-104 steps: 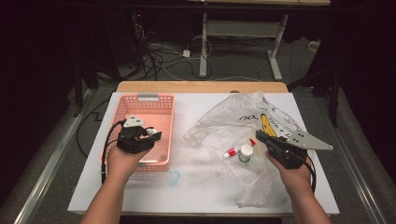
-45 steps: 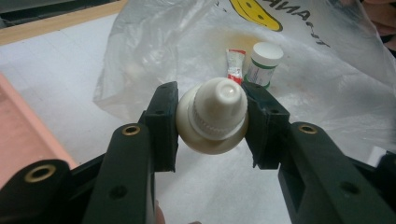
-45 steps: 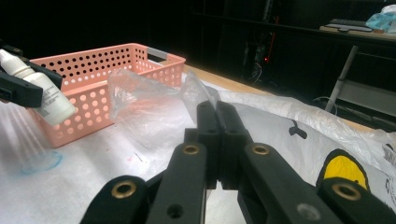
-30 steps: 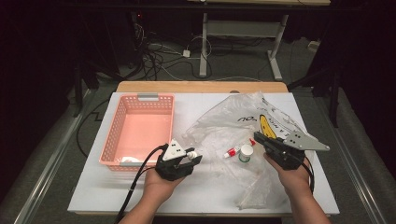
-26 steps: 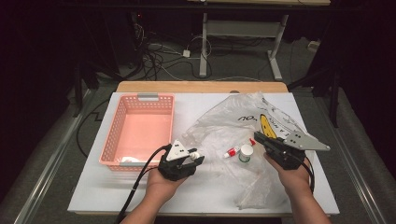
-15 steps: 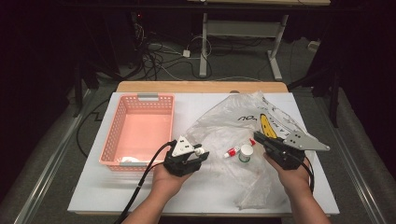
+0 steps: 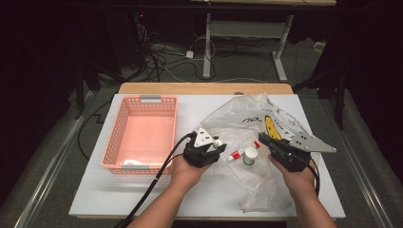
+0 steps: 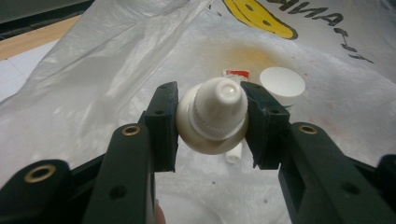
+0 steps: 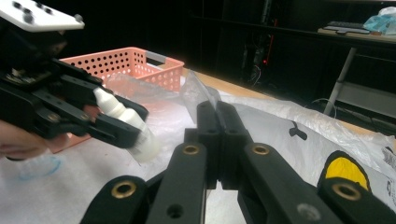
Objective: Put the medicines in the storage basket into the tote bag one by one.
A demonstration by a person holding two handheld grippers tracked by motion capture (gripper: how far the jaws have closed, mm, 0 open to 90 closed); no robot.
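Observation:
My left gripper [image 7: 215,145] is shut on a small white bottle [image 8: 212,116], its ribbed cap pointing along the jaws. It hovers over the left part of a clear plastic bag [image 7: 247,118] spread on the table. On the bag, just beyond the bottle, lie a red-and-white tube [image 7: 236,155] and a white-capped jar [image 7: 250,156]. To their right my right gripper [image 7: 266,141] is shut, and a fold of the bag [image 9: 198,91] rises from its tips [image 9: 216,109]. The right gripper view also has the left gripper [image 9: 133,122] with the bottle [image 9: 142,140].
A pink perforated basket [image 7: 142,100] stands on the left of the white table [image 7: 95,199], with something small and white [image 7: 133,163] in its near corner. A clear object with a blue ring [image 9: 39,170] lies under the left hand. Dark floor, cables and desk legs lie beyond.
My left gripper has moved right and a little away from the basket's near edge to the bag, carrying the white bottle. The right gripper has stayed where it was.

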